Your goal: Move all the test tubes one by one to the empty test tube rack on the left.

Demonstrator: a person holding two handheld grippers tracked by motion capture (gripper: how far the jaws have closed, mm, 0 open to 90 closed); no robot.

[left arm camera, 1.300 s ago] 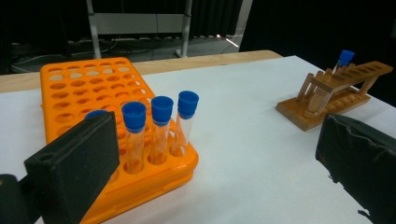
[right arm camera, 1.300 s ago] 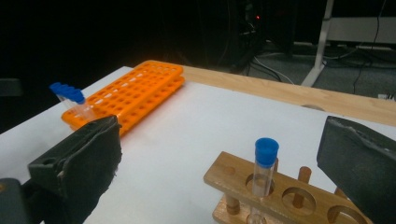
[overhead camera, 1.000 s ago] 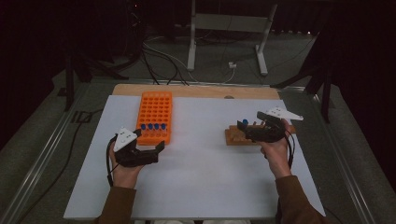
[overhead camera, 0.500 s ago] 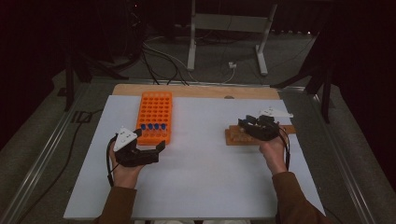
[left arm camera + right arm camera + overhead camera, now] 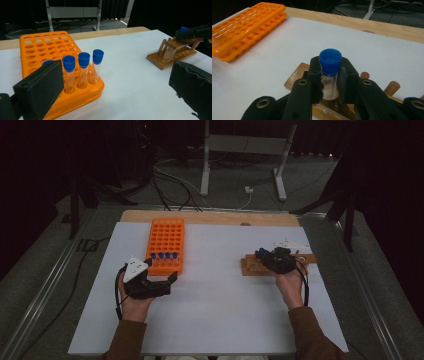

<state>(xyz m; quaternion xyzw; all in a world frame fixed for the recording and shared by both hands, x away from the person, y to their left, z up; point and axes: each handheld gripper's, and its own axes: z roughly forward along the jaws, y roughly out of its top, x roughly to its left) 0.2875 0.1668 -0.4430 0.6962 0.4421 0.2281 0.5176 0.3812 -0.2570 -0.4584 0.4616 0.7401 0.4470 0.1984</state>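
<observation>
Right hand-held gripper (image 5: 329, 77) is clamped on a blue-capped test tube (image 5: 329, 72) just under the cap, directly over the wooden rack (image 5: 260, 265) at the bench's right side. If that tube tilts, it could miss its hole or knock the rack. Right forearm reaches straight forward. Left hand-held gripper (image 5: 172, 281) sits with jaws spread, empty, beside the orange tube rack (image 5: 166, 237) holding more capped tubes (image 5: 83, 70).

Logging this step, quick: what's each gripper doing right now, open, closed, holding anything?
Left gripper: open, holding nothing, beside the orange rack.
Right gripper: closed on a blue-capped tube over the wooden stand.
</observation>
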